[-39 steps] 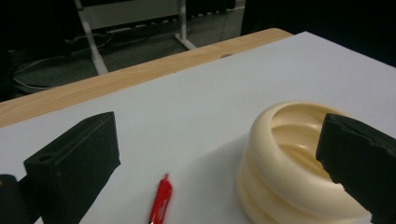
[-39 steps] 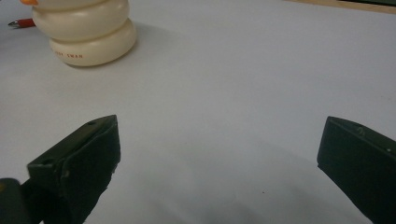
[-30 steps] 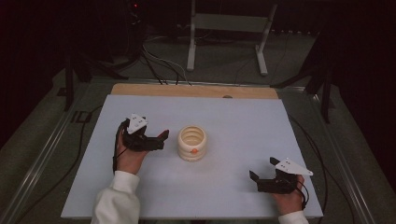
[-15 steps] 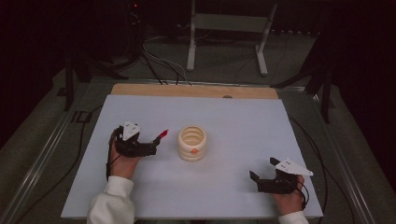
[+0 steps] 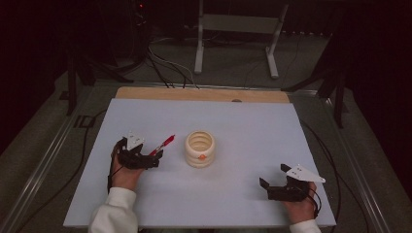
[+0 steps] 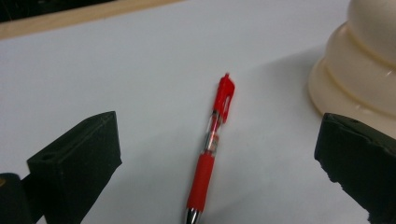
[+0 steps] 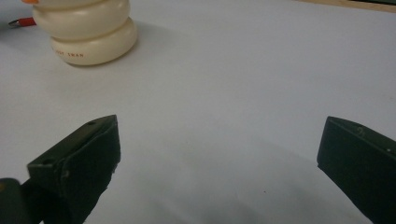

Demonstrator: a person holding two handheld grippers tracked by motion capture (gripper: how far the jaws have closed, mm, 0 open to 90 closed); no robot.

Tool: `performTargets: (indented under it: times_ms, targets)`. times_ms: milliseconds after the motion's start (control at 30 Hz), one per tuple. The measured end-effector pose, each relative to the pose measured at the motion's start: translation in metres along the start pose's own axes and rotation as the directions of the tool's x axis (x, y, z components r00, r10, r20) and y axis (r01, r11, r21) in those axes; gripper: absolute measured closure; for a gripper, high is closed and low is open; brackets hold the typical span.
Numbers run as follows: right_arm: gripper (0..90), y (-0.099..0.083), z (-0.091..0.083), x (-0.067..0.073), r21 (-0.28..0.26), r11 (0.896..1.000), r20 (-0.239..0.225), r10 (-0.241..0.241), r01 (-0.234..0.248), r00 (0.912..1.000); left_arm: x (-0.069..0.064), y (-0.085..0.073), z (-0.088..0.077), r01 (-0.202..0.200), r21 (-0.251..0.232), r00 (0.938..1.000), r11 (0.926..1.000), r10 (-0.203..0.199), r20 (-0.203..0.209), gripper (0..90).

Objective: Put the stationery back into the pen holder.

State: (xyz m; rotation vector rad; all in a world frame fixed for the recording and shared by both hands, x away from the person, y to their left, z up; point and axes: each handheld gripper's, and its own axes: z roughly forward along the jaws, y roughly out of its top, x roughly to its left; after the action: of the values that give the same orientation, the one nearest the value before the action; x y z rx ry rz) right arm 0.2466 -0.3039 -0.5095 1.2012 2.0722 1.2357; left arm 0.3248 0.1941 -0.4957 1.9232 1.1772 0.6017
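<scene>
1. On the white table [image 5: 233, 204], my left gripper [image 5: 154, 160] has drawn back from the cream ribbed holder [image 5: 199, 148], its jaws spread wide.
2. The red pen [image 6: 212, 140] now lies flat between those jaws, released.
3. My right gripper [image 5: 273, 186] stays gaping, empty.

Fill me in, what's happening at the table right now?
A person works at a white table with a two-jaw gripper in each hand. The left gripper is open, its jaws either side of a red pen that lies flat on the table, not gripped. A cream ribbed holder stands just beside the pen. The right gripper is open and empty near the table's front right, away from both.
</scene>
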Motion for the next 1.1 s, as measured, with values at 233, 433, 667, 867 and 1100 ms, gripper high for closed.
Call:
performTargets:
  times_ms: [233,433,667,867,1100]
  targets:
    - [0.0,0.0,0.001,0.0,0.002,1.0,-0.001,0.0,0.0,1.0,0.003,-0.011,0.006,-0.002,0.069,0.9999,0.9976,0.001,0.014,6.4]
    - [0.0,0.0,0.001,0.0,0.005,1.0,0.0,-0.003,0.003,1.0,0.005,-0.016,0.013,0.011,0.121,0.9998,0.9926,-0.009,-0.017,27.4]
    - [0.0,0.0,0.001,0.0,0.006,1.0,0.003,-0.006,0.006,1.0,0.007,-0.023,0.015,0.009,0.158,0.9999,0.9873,-0.01,0.009,53.6]
    - [0.0,0.0,0.001,0.0,0.008,1.0,0.003,-0.005,0.005,1.0,0.009,-0.026,0.014,-0.005,0.166,1.0,0.9861,0.005,0.003,66.4]
    - [0.0,0.0,0.001,0.0,0.01,1.0,0.005,-0.005,0.005,1.0,0.009,-0.026,0.012,-0.023,0.173,0.9996,0.9846,0.02,0.02,79.8]
